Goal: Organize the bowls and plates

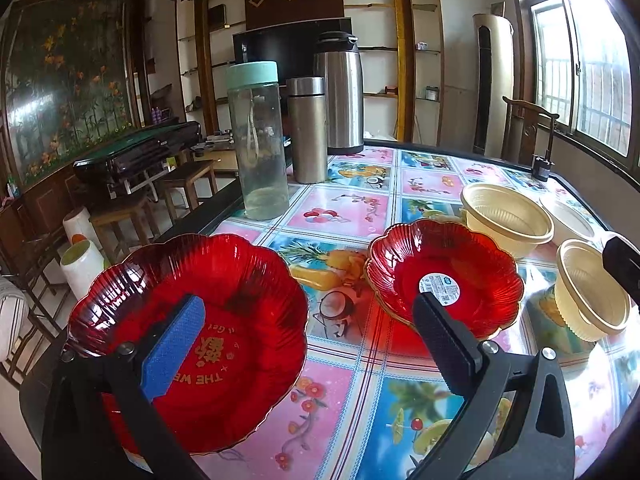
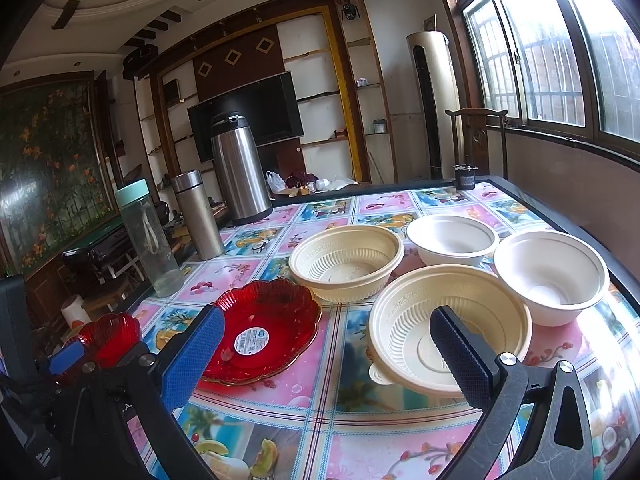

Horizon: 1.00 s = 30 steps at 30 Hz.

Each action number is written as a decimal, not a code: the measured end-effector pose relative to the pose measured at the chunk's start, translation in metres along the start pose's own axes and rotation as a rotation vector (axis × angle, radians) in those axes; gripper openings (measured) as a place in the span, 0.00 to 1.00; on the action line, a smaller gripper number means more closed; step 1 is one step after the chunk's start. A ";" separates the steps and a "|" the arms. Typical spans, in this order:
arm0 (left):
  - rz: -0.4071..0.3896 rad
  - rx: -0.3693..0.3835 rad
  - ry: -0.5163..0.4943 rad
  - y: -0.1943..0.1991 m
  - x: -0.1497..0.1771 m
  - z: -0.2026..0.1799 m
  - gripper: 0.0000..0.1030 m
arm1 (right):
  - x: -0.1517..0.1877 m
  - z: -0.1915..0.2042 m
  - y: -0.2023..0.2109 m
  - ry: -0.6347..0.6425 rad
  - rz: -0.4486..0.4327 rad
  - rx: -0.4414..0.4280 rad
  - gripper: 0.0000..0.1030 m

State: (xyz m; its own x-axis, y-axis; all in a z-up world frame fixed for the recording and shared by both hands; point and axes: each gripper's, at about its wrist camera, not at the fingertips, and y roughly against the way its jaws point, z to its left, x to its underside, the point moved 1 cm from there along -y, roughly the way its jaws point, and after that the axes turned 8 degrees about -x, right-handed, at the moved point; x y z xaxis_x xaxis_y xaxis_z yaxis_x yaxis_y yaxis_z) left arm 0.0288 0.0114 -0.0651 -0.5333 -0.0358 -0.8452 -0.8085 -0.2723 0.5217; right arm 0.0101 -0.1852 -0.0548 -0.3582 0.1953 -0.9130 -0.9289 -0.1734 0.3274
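My left gripper (image 1: 308,320) is open above the table, its left finger over a big red plate (image 1: 224,320) with gold lettering at the table's left edge. A second red plate (image 1: 444,276) with a white sticker lies to the right; it also shows in the right wrist view (image 2: 264,328). My right gripper (image 2: 326,344) is open between that plate and a near cream ribbed bowl (image 2: 448,320). A second cream bowl (image 2: 346,262) sits behind. Two white bowls (image 2: 452,238) (image 2: 552,276) stand at the right.
A clear bottle (image 1: 258,140) with a mint lid, a steel flask (image 1: 308,128) and a tall steel thermos jug (image 1: 340,92) stand at the table's far left. A small dark cup (image 2: 466,176) sits at the far edge. The table (image 2: 360,420) has a fruit-patterned cloth.
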 end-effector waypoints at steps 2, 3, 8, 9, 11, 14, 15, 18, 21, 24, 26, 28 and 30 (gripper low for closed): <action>0.001 0.000 0.001 0.000 0.000 0.000 1.00 | 0.000 0.000 -0.001 -0.002 0.005 -0.001 1.00; 0.002 0.002 0.001 0.000 0.000 0.000 1.00 | 0.000 0.000 -0.001 -0.003 0.007 -0.001 1.00; 0.004 0.003 0.000 -0.001 0.000 -0.001 1.00 | 0.001 0.000 -0.002 -0.006 0.016 -0.002 1.00; 0.006 0.005 -0.001 -0.002 0.000 -0.002 1.00 | 0.001 0.000 -0.003 -0.006 0.018 -0.001 1.00; 0.007 0.006 -0.002 -0.002 -0.001 -0.002 1.00 | 0.001 -0.001 -0.003 -0.008 0.023 -0.002 1.00; 0.008 0.009 -0.002 -0.002 0.000 -0.002 1.00 | 0.001 -0.001 -0.004 -0.009 0.027 -0.002 1.00; 0.008 0.009 -0.003 -0.002 0.000 -0.003 1.00 | 0.001 -0.001 -0.004 -0.009 0.028 -0.002 1.00; 0.007 0.009 -0.002 -0.002 0.000 -0.002 1.00 | 0.001 -0.002 -0.004 -0.011 0.030 -0.002 1.00; 0.008 0.009 -0.002 -0.002 0.000 -0.002 1.00 | 0.000 -0.002 -0.005 -0.012 0.032 -0.002 1.00; 0.007 0.009 -0.002 -0.002 0.000 -0.002 1.00 | 0.001 -0.002 -0.005 -0.012 0.030 -0.002 1.00; 0.006 0.011 -0.002 -0.002 0.000 -0.002 1.00 | 0.000 -0.002 -0.005 -0.011 0.030 -0.001 1.00; 0.006 0.020 -0.007 -0.003 0.000 -0.003 1.00 | 0.000 -0.003 -0.006 -0.011 0.029 0.005 1.00; 0.011 0.045 -0.017 -0.003 0.000 -0.006 1.00 | 0.000 -0.005 -0.007 -0.016 0.029 0.010 1.00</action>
State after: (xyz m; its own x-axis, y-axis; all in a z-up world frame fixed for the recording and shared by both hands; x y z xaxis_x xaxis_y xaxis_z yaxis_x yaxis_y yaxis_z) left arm 0.0329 0.0068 -0.0675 -0.5461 -0.0222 -0.8375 -0.8128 -0.2283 0.5360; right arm 0.0166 -0.1884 -0.0584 -0.3862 0.2060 -0.8991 -0.9190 -0.1694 0.3560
